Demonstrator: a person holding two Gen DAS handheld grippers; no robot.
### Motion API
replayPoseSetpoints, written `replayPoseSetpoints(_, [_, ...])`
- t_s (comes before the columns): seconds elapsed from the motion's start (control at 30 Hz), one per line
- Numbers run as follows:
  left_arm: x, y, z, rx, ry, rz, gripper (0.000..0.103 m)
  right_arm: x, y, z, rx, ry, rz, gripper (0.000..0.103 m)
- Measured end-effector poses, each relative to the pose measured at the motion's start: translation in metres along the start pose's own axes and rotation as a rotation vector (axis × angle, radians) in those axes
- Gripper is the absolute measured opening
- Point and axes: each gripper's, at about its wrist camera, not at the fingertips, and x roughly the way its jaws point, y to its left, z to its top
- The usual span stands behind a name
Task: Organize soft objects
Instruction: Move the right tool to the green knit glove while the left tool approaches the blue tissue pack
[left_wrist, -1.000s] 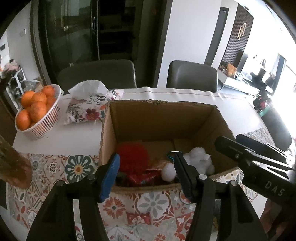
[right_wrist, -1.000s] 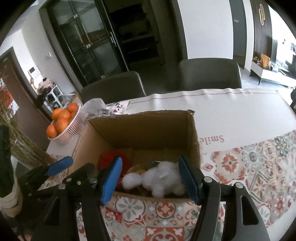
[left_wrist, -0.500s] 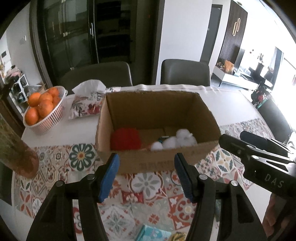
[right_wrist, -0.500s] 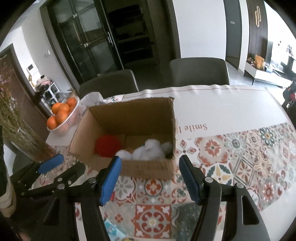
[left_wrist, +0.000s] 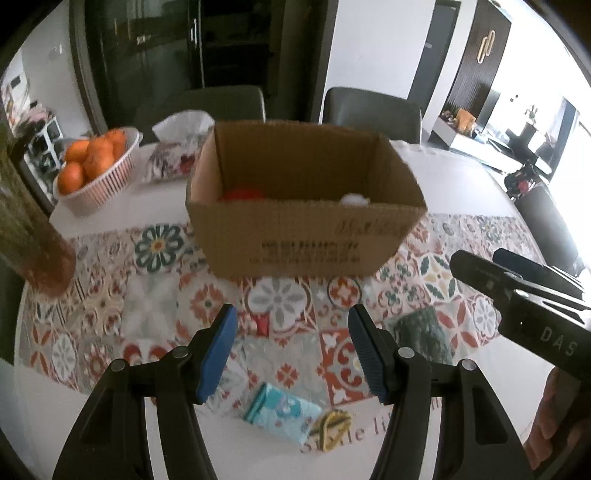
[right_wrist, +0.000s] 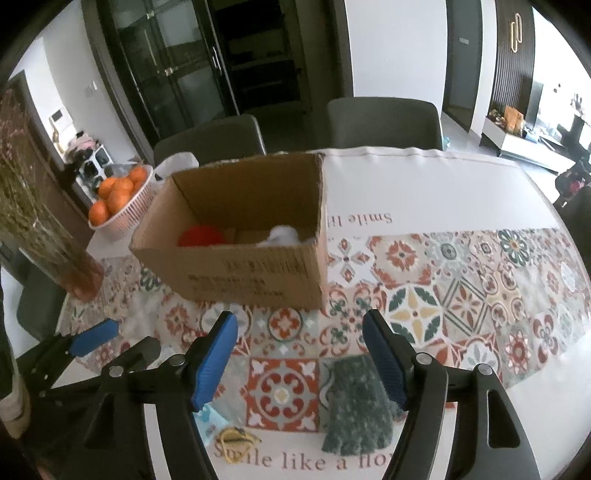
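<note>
Green glove (right_wrist: 354, 406) lies beneath the right tongs' (right_wrist: 300, 360) spread jaws

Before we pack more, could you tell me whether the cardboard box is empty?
Not empty: the cardboard box holds a red fluffy item and white fluff.

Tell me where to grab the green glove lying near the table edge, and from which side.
Take the green glove across its middle, coming down from above with the right gripper, which is open and nearest. It lies flat and limp on the tablecloth, cuff toward the box, so there is likely no raised edge to catch from the side; a pinch across the narrow width should gather the knit.
</note>
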Motion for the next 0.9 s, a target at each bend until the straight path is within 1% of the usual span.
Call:
replayPoseSetpoints(0.17, [0.004,0.002,-0.026,-0.053,0.04,-0.001,0.061,0.003,-0.001,-0.016,-0.009,0.035,-0.01,0.072])
replayPoseSetpoints(0.27, [0.007,0.003,-0.038,-0.084,0.065,0.001,0.062,0.006,-0.003,-0.027,-0.012,0.05,-0.024,0.077])
replayPoseSetpoints(0.33, [0.009,0.004,-0.047,-0.118,0.083,-0.001,0.066,0.008,-0.005,-0.033,-0.004,0.061,-0.029,0.077])
replayPoseSetpoints(0.47, [0.013,0.008,-0.065,-0.201,0.118,0.006,0.068,0.015,-0.012,-0.044,0.023,0.09,-0.043,0.077])
replayPoseSetpoints(0.53, [0.017,0.01,-0.073,-0.245,0.14,0.007,0.074,0.019,-0.015,-0.05,0.038,0.094,-0.058,0.079])
replayPoseSetpoints(0.57, [0.019,0.011,-0.077,-0.267,0.153,0.011,0.074,0.02,-0.016,-0.052,0.045,0.097,-0.066,0.081])
replayPoseSetpoints(0.6, [0.021,0.012,-0.08,-0.29,0.163,0.017,0.074,0.023,-0.018,-0.055,0.055,0.101,-0.072,0.082])
replayPoseSetpoints(0.73, [0.029,0.017,-0.095,-0.411,0.202,0.039,0.079,0.034,-0.027,-0.067,0.119,0.127,-0.076,0.083])
replayPoseSetpoints(0.9, [0.042,0.02,-0.107,-0.524,0.259,0.052,0.079,0.049,-0.043,-0.081,0.24,0.149,-0.075,0.083])
